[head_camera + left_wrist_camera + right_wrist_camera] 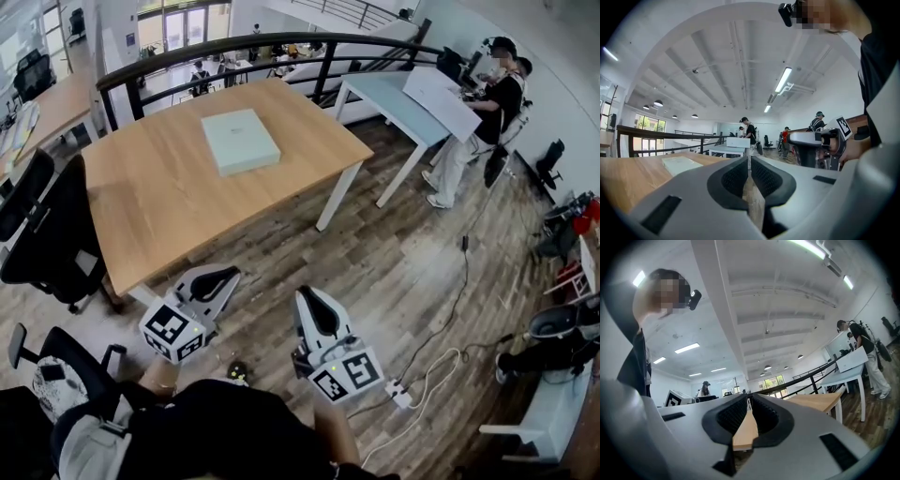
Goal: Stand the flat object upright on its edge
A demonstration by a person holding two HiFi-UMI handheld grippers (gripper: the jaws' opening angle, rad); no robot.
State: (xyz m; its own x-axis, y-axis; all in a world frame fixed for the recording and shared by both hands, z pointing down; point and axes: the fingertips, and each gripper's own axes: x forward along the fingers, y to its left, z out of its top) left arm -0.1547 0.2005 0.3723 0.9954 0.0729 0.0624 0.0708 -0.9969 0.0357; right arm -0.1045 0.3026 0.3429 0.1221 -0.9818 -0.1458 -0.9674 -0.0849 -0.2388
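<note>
Office surroundings: wooden table point(169, 187), chairs, cables
The wooden table stands ahead of both jaws, with a black railing point(234, 45) beyond it. A black office chair point(47, 234) is left of the left jaws. A white table point(394, 94) with a person point(478, 131) beside it lies ahead-right. A power strip point(401, 396) lies just right of the right jaws.

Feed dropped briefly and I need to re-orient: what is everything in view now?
Wooden table: one, light brown, centre.
Flat box: one, pale green, lying flat on the wooden table.
Chairs: at least two, black, left of that table.
Second table: one, pale grey, right rear.
People: at least two, one in a black top, by the second table.
Railing: one, black, behind the tables.
Power strip: one, white, floor at right.
Left gripper: one, grey, shut, empty, short of the wooden table.
Right gripper: one, grey, shut, empty, beside the left.
</note>
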